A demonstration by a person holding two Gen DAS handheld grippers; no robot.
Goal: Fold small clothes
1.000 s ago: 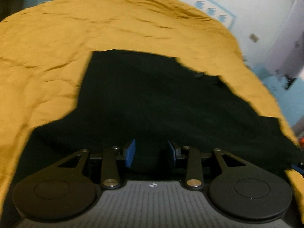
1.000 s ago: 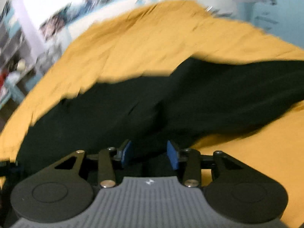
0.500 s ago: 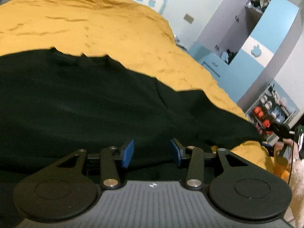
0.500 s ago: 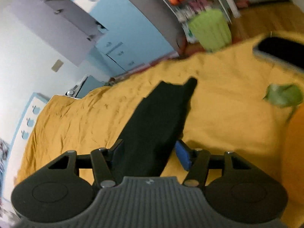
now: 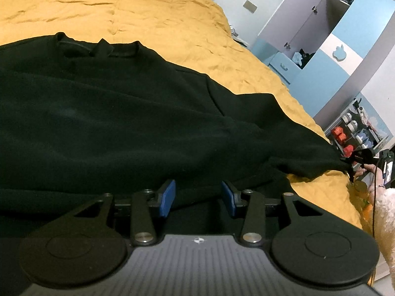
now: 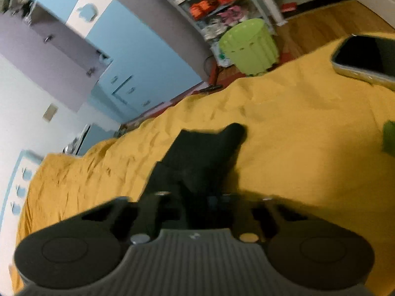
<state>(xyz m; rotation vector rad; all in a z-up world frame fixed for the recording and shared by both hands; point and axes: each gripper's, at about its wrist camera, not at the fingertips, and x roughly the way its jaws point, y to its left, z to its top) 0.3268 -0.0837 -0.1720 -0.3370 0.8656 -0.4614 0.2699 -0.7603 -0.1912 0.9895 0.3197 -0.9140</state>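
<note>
One black sweatshirt point(image 5: 118, 113) spread flat across the mustard bedspread point(image 5: 148, 12), left gripper point(image 5: 197, 196) over its hem with blue pads parted and nothing pinched, right gripper point(image 6: 209, 202) closing on the sleeve end point(image 6: 205, 153), green basket point(image 6: 249, 46) beyond.

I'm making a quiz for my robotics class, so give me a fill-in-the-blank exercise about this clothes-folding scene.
1. The black sweatshirt lies on a bedspread coloured ____.
2. On the floor past the bed stands a ____ plastic basket.
3. The right gripper has its jaws closing on the sweatshirt's ____.
4. The wardrobe doors carry white ____ shapes.

Missing words: yellow; green; sleeve; apple
</note>
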